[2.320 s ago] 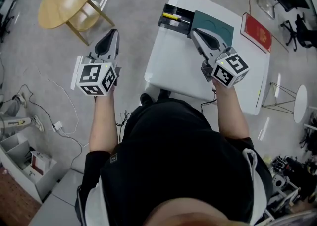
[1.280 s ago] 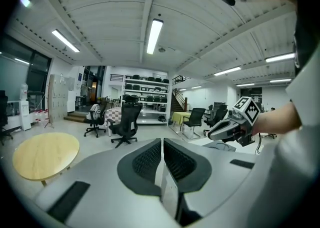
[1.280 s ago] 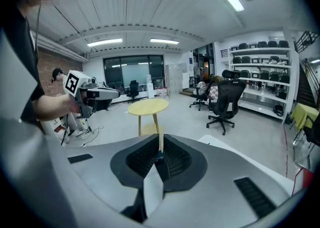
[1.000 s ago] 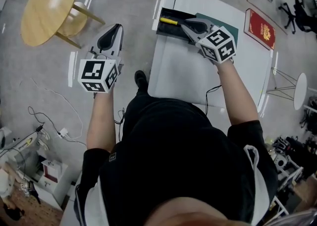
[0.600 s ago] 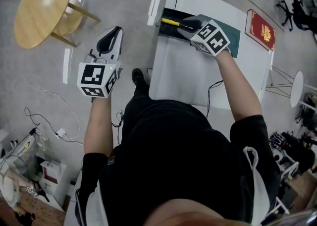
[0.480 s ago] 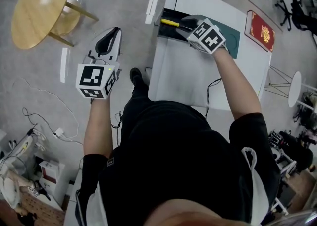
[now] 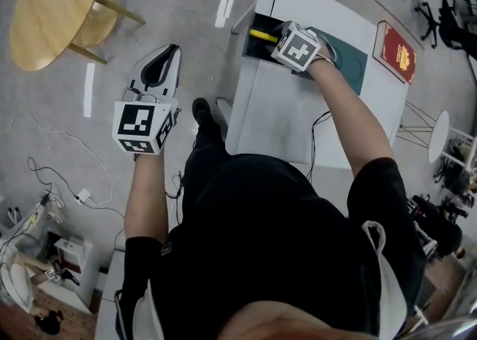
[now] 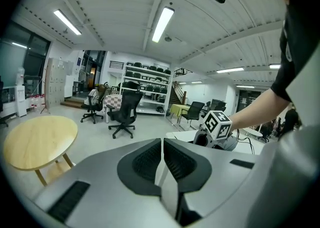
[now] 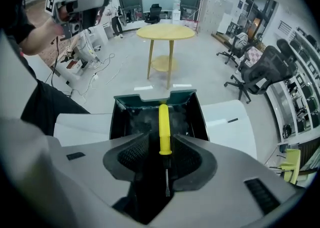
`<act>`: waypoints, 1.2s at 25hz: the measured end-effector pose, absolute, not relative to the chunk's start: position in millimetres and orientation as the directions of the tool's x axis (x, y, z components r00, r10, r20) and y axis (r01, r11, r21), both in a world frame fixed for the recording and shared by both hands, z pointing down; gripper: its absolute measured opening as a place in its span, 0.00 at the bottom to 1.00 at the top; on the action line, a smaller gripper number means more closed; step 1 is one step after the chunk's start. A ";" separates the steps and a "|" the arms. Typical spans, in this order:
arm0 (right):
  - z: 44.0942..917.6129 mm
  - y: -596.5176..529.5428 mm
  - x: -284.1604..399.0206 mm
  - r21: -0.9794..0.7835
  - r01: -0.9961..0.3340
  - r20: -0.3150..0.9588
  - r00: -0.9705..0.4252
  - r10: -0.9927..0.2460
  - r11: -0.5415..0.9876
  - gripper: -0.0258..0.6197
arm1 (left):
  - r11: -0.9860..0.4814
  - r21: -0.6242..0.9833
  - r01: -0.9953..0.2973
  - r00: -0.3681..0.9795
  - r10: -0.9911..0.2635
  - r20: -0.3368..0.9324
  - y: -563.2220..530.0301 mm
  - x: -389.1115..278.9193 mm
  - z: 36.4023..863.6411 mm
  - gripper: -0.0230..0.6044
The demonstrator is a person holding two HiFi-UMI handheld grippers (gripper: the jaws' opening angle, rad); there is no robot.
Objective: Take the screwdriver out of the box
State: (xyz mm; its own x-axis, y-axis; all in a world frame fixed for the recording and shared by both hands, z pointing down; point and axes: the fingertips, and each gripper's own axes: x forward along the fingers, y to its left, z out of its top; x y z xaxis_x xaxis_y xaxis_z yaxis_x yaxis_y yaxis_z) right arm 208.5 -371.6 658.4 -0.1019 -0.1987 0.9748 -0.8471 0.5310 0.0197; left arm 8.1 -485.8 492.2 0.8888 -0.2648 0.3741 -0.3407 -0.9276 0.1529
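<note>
From the head view, the right tongs [image 7: 279, 37] point steeply down into the black box [image 7: 251, 48] at the far end of the white surface [image 7: 276, 115]. The yellow handle of the screwdriver [image 7: 262, 34] shows just to their left. The left tongs [image 7: 170, 52] hang well apart, off the surface's side and over the floor.

In the left gripper view, the left tongs [image 8: 161, 159] have their jaws pressed together with nothing between them – idle, I judge.

In the right gripper view, the right tongs [image 9: 162, 148] have just been opening and now stand wide. The screwdriver [image 9: 163, 124] lies in the gap on the floor of the box [image 9: 152, 100]. Its handle runs straight away from the tongs, and the handle's near end and the thin metal shaft sit between the pads. Neither pad touches it.

The step in hand looks like the grasp. To do it well, I would sink a little further and slide forward so the pads face the thick handle, not the shaft. Then close squarely, stay clear of the box walls, and lift straight up.
</note>
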 end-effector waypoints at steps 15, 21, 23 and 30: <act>673.0 -375.8 205.5 -0.053 -0.846 0.990 -0.113 -0.082 0.531 0.28 | -0.923 0.181 -0.340 0.892 -0.256 0.373 -507.2 -12.0 506.0 0.08; 672.9 -368.9 198.5 -0.035 -0.856 0.994 -0.081 -0.067 0.516 0.17 | -0.930 0.189 -0.316 0.906 -0.236 0.352 -512.9 -18.4 501.2 0.08; 671.3 -370.5 202.3 -0.004 -0.858 0.994 -0.060 -0.092 0.514 0.17 | -0.932 0.191 -0.308 0.910 -0.230 0.345 -513.1 -17.7 497.1 0.08; 648.7 -372.9 212.4 0.090 -0.884 0.982 0.002 -0.189 0.459 0.16 | -0.945 0.176 -0.277 0.925 -0.212 0.315 -510.8 -17.0 479.2 0.08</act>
State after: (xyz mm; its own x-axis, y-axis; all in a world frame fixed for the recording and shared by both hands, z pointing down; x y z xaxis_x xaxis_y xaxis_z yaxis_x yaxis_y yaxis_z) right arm 212.4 -372.9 648.7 0.0021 -0.1890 0.9820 -0.8839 0.4589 0.0903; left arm -17.0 -510.8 479.2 0.9252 -0.2123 0.3146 -0.2767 -0.9447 0.1761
